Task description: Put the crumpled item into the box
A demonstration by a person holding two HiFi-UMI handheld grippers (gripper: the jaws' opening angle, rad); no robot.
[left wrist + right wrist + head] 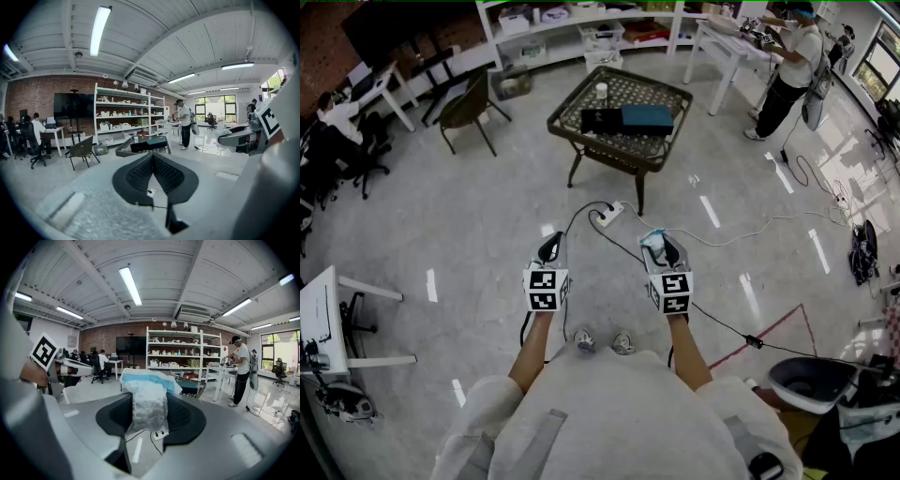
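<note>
My right gripper (664,251) (149,401) is shut on the crumpled item (653,244) (149,405), a wrinkled white and blue packet that sticks up between the pads. The left gripper (551,249) (153,157) is shut, its pad tips touching with nothing between them. Both are held out at waist height above the floor. Ahead stands a dark wire table (628,89) carrying a black box (602,120) (143,146) with a teal lid (647,116) lying beside it. In the right gripper view the packet hides most of the box.
A power strip (609,214) and cables lie on the floor between me and the table. A chair (469,105) stands at the left, shelves (581,28) at the back. A person (787,66) works at a white table at the far right. A white desk (323,319) is close on my left.
</note>
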